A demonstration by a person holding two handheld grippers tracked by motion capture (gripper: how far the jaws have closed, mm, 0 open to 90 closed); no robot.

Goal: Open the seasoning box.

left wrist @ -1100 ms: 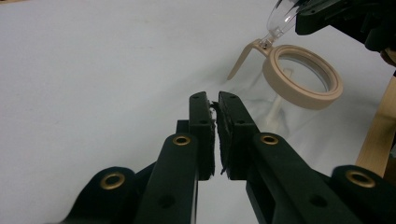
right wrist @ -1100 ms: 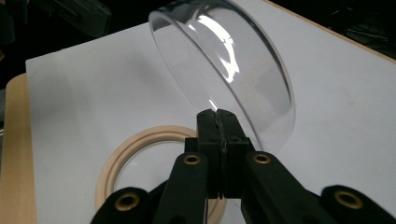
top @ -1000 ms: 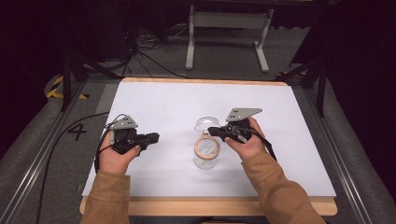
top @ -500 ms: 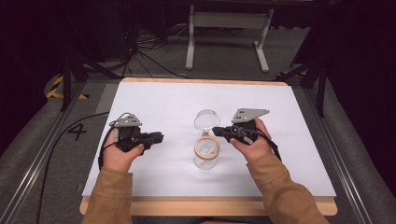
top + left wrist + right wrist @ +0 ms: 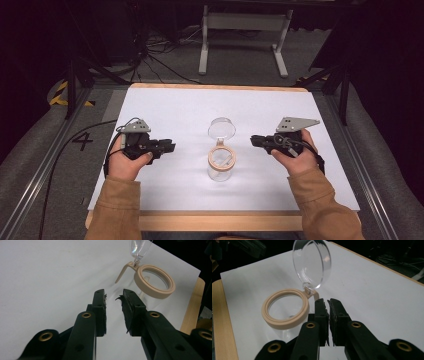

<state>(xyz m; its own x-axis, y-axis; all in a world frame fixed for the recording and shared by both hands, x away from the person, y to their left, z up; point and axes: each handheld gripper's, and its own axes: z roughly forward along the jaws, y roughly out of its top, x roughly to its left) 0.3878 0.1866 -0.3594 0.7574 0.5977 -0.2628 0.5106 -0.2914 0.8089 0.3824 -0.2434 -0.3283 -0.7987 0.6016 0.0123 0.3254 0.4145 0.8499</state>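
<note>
moved: right gripper (image 5: 256, 140) drew back from clear glass jar with tan ring and raised lid (image 5: 220, 162), jaws just parting, empty
left gripper (image 5: 170, 147): jaws widening, empty

**Jar at the centre of the desk**

The jar (image 5: 220, 162) stands mid-desk (image 5: 200, 107), its lid (image 5: 222, 128) hinged up at 12 o'clock. The left gripper (image 5: 167, 146) lies at 9 o'clock, the right gripper (image 5: 256, 140) at 3 o'clock, both apart from it.

Open-lidded jar (image 5: 220, 161) stands mid-table between tongs; bare white table (image 5: 175, 107) all round.
</note>
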